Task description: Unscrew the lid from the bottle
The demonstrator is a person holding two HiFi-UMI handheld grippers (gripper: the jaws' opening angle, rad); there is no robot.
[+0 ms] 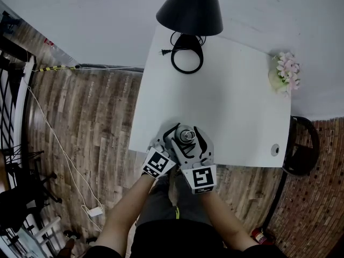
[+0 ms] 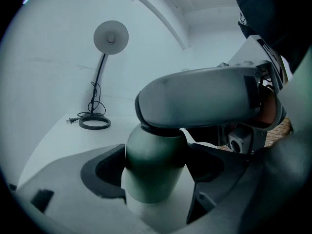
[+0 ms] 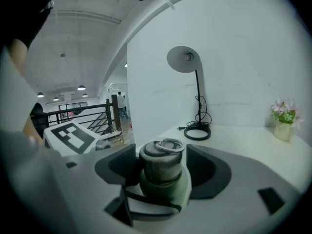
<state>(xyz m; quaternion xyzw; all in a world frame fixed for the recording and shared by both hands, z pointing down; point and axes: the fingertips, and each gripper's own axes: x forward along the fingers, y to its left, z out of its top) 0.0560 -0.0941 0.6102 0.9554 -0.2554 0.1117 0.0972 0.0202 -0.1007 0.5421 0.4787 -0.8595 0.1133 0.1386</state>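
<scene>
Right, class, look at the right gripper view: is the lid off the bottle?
No: the lid sits on the neck of the green bottle, between the jaws of the right gripper.

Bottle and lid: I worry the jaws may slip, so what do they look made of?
The bottle looks like metal or hard plastic under a matte green coating: a smooth wall with a soft, dull highlight and no sharp reflections. The lid looks like bare silver metal with a satin finish: a grey banded sheen on its side and a thin wire ring on top. Looks alone cannot confirm either.
</scene>
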